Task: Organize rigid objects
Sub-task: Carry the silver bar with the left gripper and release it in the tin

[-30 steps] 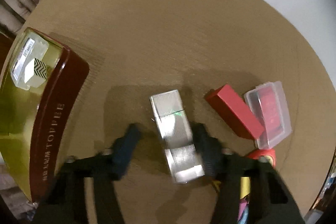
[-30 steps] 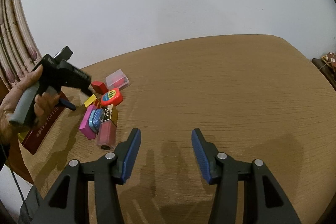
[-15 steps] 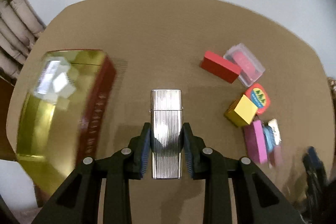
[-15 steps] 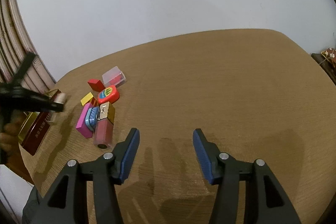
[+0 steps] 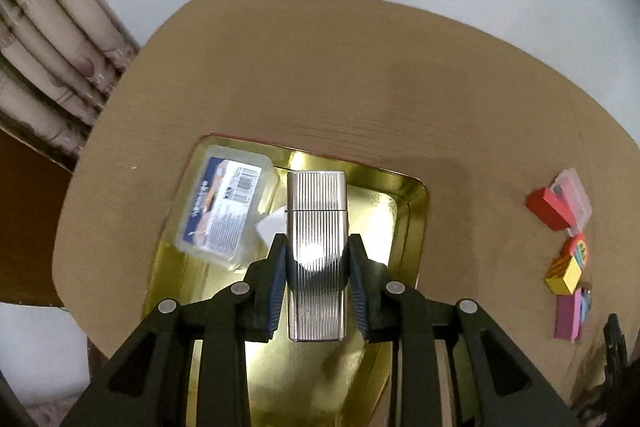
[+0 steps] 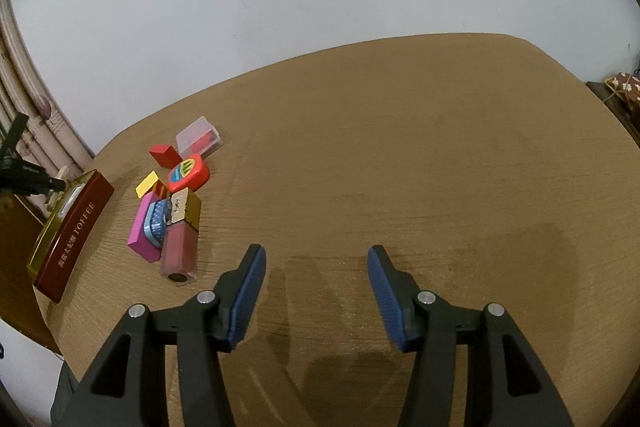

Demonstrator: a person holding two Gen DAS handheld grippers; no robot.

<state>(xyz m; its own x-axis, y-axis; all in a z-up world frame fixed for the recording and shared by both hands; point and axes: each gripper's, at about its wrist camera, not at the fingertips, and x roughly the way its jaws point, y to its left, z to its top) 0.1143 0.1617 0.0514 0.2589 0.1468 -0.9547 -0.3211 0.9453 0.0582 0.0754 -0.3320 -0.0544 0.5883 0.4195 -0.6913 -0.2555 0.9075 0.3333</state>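
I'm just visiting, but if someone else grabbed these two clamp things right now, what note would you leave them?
Left gripper: shut on the silver lighter, held above the open gold tin.
Right gripper: open, empty, over bare table.
Done: a clear plastic case lies in the tin.
Left: drop the lighter in, then move the pile of small things beside the tin: red block, tape measure, yellow and pink blocks, and others.
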